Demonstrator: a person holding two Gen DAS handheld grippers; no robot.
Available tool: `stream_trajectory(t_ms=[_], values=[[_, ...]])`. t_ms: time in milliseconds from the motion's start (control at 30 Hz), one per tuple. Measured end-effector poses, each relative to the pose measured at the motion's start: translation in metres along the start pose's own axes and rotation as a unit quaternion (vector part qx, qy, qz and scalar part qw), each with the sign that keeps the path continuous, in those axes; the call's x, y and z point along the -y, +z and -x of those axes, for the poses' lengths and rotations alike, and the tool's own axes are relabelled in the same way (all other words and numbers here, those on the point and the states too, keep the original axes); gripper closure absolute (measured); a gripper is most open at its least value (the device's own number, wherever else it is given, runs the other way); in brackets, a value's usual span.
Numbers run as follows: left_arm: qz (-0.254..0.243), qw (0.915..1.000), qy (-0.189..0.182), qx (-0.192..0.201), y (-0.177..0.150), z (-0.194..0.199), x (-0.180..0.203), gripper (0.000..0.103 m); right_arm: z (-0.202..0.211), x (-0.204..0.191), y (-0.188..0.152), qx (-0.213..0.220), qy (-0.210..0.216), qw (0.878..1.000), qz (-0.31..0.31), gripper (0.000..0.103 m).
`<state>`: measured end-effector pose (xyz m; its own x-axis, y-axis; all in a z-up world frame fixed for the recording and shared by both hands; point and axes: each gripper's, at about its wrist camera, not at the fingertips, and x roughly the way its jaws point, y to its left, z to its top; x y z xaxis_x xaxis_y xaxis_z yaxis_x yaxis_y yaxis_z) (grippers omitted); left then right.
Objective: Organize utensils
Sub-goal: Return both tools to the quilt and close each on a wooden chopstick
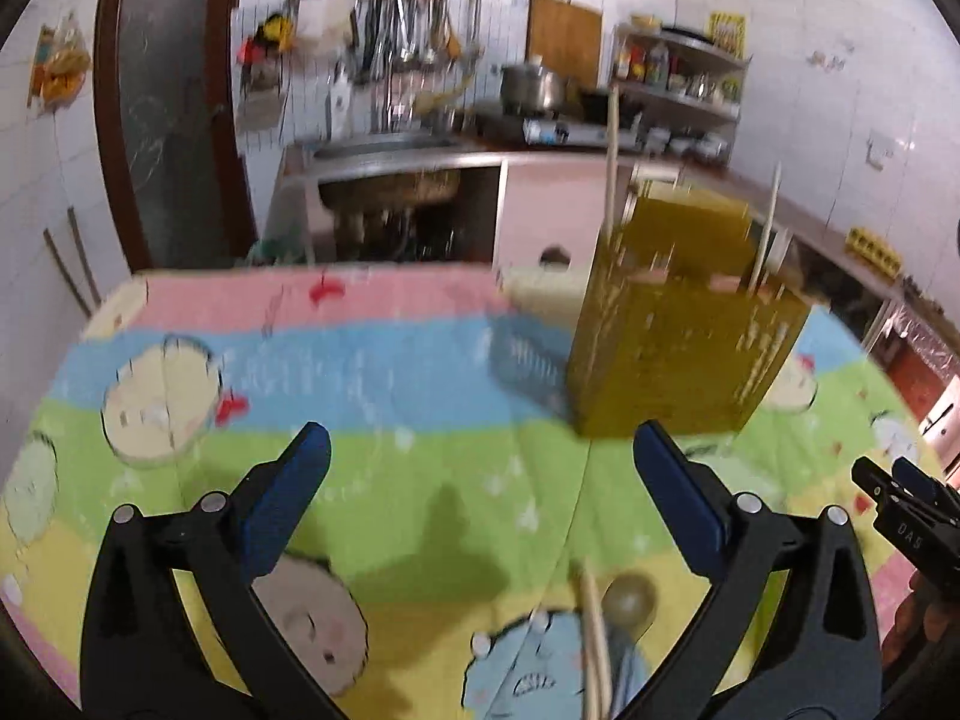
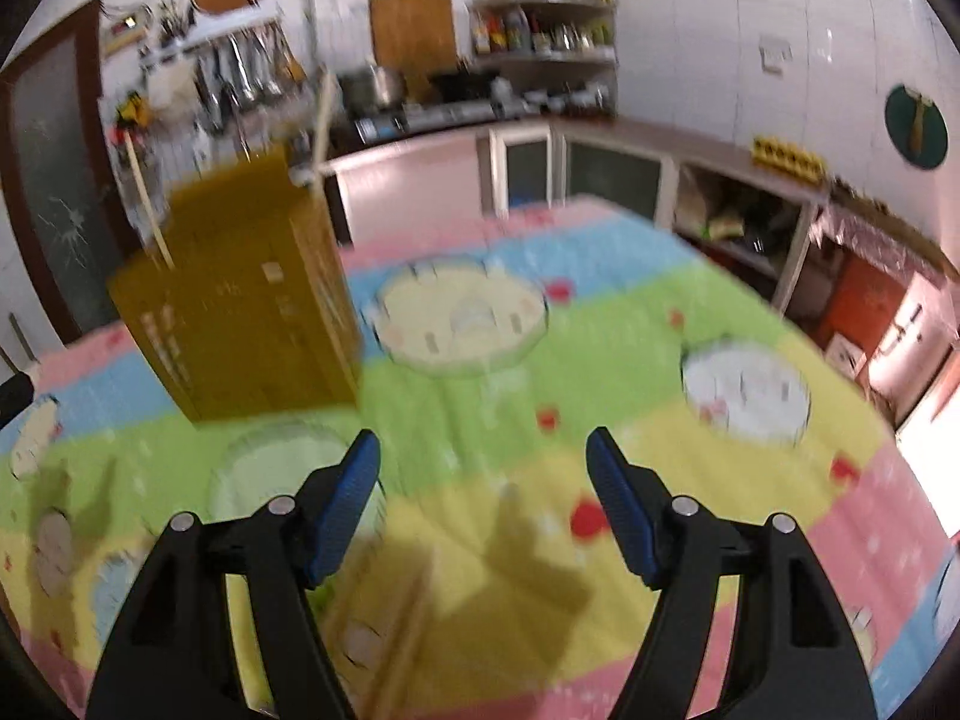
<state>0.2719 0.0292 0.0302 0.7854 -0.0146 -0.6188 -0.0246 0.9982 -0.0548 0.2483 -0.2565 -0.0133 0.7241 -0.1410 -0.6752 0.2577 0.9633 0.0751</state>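
Observation:
A yellow slotted utensil holder (image 1: 678,324) stands on the cartoon tablecloth (image 1: 360,360), with wooden chopsticks (image 1: 611,168) sticking up out of it. It also shows in the right wrist view (image 2: 246,294), at the left. A spoon (image 1: 627,597) and a pair of chopsticks (image 1: 594,642) lie on the cloth below my left gripper (image 1: 480,456), which is open and empty, short of the holder. My right gripper (image 2: 483,456) is open and empty over the cloth; its tips show at the right edge of the left wrist view (image 1: 894,480). Both views are blurred.
A kitchen counter with a sink (image 1: 384,150), a pot (image 1: 531,87) and shelves (image 1: 678,72) runs behind the table. A door (image 1: 168,120) is at the far left. Cabinets (image 2: 606,174) line the right side.

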Motion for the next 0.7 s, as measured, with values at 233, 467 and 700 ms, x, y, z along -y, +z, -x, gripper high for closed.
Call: stream_trajectory(t_ms=[233, 467, 700], values=[[-0.01, 0.9991, 0.006, -0.041, -0.037, -0.028, 0.007, 0.005, -0.022, 0.001, -0.025, -0.035, -0.03, 0.999, -0.005, 0.033], [-0.025, 0.998, 0.012, -0.056, -0.049, -0.035, 0.013, 0.005, -0.02, -0.001, -0.031, -0.048, -0.032, 0.998, -0.005, 0.033], [-0.042, 0.997, 0.012, -0.064, -0.055, -0.037, 0.022, 0.006, -0.019, -0.009, -0.038, -0.063, -0.014, 0.998, 0.005, 0.043]])
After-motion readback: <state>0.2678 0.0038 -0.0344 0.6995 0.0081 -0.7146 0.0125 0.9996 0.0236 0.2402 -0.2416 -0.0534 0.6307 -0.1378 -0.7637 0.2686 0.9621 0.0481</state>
